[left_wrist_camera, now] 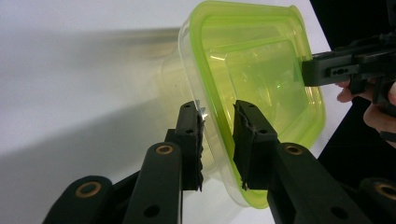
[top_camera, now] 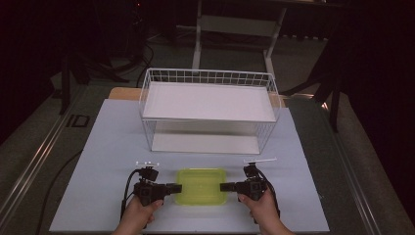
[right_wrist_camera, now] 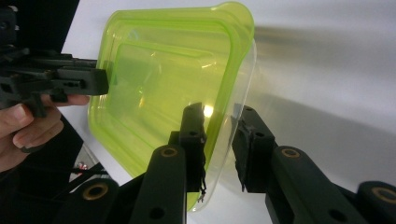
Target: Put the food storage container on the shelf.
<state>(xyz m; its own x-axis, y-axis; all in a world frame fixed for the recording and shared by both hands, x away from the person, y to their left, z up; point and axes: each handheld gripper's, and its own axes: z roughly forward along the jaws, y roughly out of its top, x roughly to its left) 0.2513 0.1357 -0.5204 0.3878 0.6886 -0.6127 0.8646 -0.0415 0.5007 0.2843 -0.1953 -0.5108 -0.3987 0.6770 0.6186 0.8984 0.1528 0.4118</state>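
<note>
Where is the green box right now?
In the high view the green box sits near the front edge of the white table, between the left gripper and right gripper, before the wire basket.

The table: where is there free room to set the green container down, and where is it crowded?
Free patches on the table: the strip between the green container and the wire rack, and the bare areas beside the rack's left and right ends. It is crowded at the near edge, where the left gripper and right gripper clamp the container's ends.
</note>
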